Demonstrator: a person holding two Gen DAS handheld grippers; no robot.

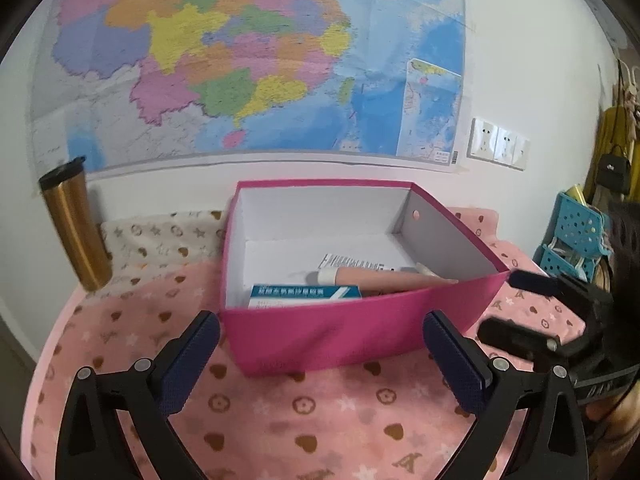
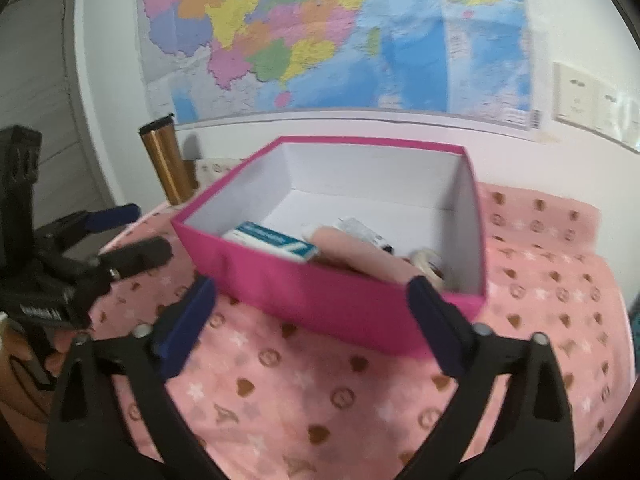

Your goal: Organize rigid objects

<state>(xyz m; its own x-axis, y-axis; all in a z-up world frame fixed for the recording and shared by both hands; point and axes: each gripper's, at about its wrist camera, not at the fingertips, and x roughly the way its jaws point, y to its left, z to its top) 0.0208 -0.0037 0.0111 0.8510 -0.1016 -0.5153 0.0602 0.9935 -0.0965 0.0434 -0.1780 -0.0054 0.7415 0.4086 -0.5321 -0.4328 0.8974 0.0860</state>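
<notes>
A pink open box (image 1: 352,332) with a white inside stands on the pink patterned cloth (image 1: 280,420). In it lie a blue and white carton (image 1: 304,294), a beige tube (image 1: 384,280) and a printed white packet (image 1: 352,260). My left gripper (image 1: 320,344) is open and empty, just in front of the box's near wall. The right wrist view shows the same box (image 2: 332,304), the carton (image 2: 276,242), the tube (image 2: 360,252) and a roll of tape (image 2: 430,264). My right gripper (image 2: 312,308) is open and empty at the box's near wall.
A gold tumbler (image 1: 74,224) with a black lid stands at the back left by the wall; it also shows in the right wrist view (image 2: 168,164). A map (image 1: 248,60) covers the wall. A blue perforated basket (image 1: 576,236) stands at the right.
</notes>
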